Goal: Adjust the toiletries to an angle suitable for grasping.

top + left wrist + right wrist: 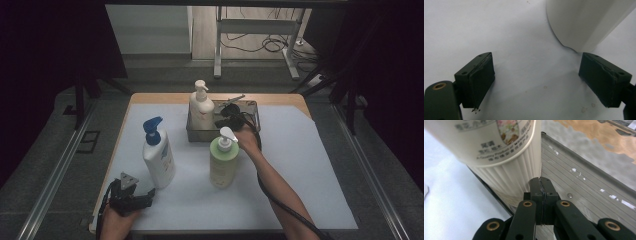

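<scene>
1. Working at the grey tray (252,107), we have the right gripper (541,182) with its tongs pressed flat together and pinching nothing; it sits just beside the ribbed base of the cream pump bottle (499,157), which stands inside the tray at its left end.
2. Resting near the table's front left corner, the left gripper (536,80) has its tongs spread wide with only bare sheet between them; the white bottle with the blue pump (157,152) stands just ahead of it, its base close to one jaw.
3. Judging the step, we take it as tidying the cream bottle's place in the tray; to do it well we would nudge low on the ribbed base, slowly, since a tall pump bottle pushed high up could tip.
4. Minding the green bottle (223,162), which stands on the sheet right beside the right forearm, we should draw the arm back without brushing it.
5. Looking at the surface, a pale sheet (310,165) covers most of the wooden table (160,98), whose bare edge shows at the back; the tray floor is ridged and scuffed.
6. Looking at the room, it is dim; metal table legs and loose cables (270,45) lie on the floor beyond.
</scene>
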Tool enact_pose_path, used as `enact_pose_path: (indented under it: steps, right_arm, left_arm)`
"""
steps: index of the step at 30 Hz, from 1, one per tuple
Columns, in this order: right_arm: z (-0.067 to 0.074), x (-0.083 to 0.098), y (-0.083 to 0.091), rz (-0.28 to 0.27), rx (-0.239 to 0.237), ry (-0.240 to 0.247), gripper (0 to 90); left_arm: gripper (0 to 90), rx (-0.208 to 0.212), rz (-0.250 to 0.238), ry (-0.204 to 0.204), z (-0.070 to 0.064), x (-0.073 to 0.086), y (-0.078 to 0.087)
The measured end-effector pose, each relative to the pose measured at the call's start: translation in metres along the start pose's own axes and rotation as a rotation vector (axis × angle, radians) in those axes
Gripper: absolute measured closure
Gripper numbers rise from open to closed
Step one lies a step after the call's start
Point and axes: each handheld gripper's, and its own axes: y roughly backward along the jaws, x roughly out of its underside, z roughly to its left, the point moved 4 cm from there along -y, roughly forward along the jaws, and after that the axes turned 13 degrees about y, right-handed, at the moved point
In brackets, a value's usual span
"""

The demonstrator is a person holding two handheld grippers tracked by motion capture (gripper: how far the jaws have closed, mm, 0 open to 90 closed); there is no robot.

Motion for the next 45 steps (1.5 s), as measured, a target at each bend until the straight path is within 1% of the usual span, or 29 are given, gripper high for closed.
enact_pose_path:
  steps: [5,6,10,16,18,21,26,30,34,36,45]
  right_arm:
    - [0.005,-0.002,-0.002,-0.006,-0.022,0.014,89.2]
    - [0.008,-0.004,-0.004,-0.006,-0.025,0.025,89.1]
    - [0.011,-0.006,-0.006,-0.006,-0.025,0.038,89.2]
    - [0.011,-0.006,-0.006,-0.011,-0.032,0.033,89.3]
    - [0.012,-0.006,-0.006,-0.013,-0.036,0.039,89.3]
    - [0.015,-0.008,-0.006,-0.022,-0.052,0.045,89.3]
    - [0.02,-0.013,-0.006,-0.032,-0.063,0.055,89.3]
    - [0.023,-0.016,-0.007,-0.041,-0.072,0.054,89.3]
    - [0.026,-0.02,-0.009,-0.047,-0.078,0.066,89.3]
    - [0.028,-0.021,-0.009,-0.045,-0.074,0.074,89.3]
    - [0.027,-0.021,-0.009,-0.043,-0.073,0.074,87.3]
  left_arm:
    - [13.0,-0.001,-0.001,0.0,0.0,0.0,0.0]
    - [13.0,-0.001,-0.001,0.0,0.0,0.0,0.0]
    - [13.0,-0.001,-0.001,0.0,0.0,0.0,0.0]
    - [13.0,0.0,0.0,0.0,0.0,0.0,0.0]
    - [13.1,0.0,0.0,0.0,0.0,0.0,0.0]
    - [13.0,-0.001,-0.001,0.0,0.0,0.0,0.0]
    - [13.0,-0.001,-0.001,0.0,0.0,0.0,0.0]
    - [13.0,-0.001,-0.001,0.0,0.0,0.0,0.0]
    - [13.1,-0.001,-0.001,-0.001,0.0,0.0,0.0]
    - [13.0,-0.001,-0.001,0.0,0.0,0.0,0.0]
    - [13.1,-0.001,-0.001,0.0,0.0,0.0,0.0]
